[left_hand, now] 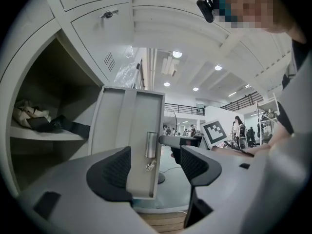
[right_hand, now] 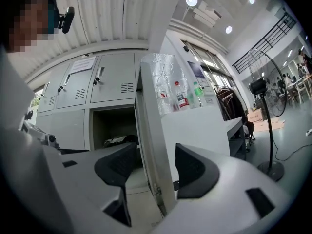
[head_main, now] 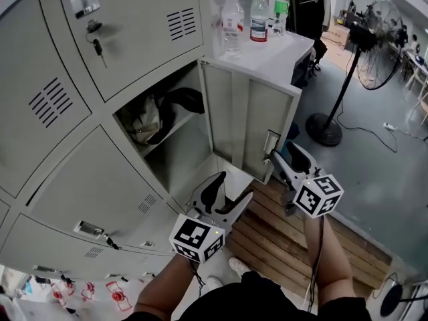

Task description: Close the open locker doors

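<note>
One grey locker door (head_main: 244, 119) stands swung out from its open compartment (head_main: 167, 139), which holds a bag and dark cloth (head_main: 157, 116). My right gripper (head_main: 284, 158) is at the door's free edge by the latch (head_main: 271, 142). In the right gripper view the door edge (right_hand: 148, 130) runs between the open jaws of that gripper (right_hand: 153, 167), with a gap on each side. My left gripper (head_main: 231, 187) is lower, in front of the compartment, and open. In the left gripper view, that gripper (left_hand: 156, 167) faces the door's inner face (left_hand: 129, 126) and latch (left_hand: 151, 145).
Closed lockers with keys (head_main: 97, 42) surround the open one. A white cabinet (head_main: 281, 52) behind the door carries several bottles (head_main: 259, 15). A standing fan (head_main: 328, 129) is at the right, and a wooden pallet (head_main: 281, 226) lies underfoot.
</note>
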Motion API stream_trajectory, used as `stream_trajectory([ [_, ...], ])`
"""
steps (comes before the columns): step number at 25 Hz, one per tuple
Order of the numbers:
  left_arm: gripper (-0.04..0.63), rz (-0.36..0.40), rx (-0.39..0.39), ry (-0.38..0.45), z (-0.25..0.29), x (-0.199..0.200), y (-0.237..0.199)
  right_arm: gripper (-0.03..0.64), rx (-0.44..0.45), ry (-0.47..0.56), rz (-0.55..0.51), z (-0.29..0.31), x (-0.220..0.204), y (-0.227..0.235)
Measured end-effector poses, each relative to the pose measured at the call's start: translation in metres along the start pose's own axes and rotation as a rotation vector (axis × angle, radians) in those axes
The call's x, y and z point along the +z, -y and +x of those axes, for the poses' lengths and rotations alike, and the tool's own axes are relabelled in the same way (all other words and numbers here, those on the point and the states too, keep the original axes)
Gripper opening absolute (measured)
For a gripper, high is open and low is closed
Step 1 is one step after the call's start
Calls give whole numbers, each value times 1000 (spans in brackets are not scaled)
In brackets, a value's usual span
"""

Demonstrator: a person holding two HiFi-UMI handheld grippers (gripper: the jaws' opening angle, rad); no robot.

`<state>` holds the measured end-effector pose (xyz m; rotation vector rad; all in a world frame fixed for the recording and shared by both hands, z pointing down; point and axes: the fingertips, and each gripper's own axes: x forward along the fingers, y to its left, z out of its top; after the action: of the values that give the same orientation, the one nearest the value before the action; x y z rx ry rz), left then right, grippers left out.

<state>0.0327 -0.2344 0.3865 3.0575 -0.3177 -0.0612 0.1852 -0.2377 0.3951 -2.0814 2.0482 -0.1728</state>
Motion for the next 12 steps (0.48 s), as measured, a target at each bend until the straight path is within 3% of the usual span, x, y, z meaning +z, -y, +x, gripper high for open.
stream_trajectory([
  [12, 324, -6, 30, 1, 23, -3, -11, 181, 83, -22, -4, 22, -1, 6],
])
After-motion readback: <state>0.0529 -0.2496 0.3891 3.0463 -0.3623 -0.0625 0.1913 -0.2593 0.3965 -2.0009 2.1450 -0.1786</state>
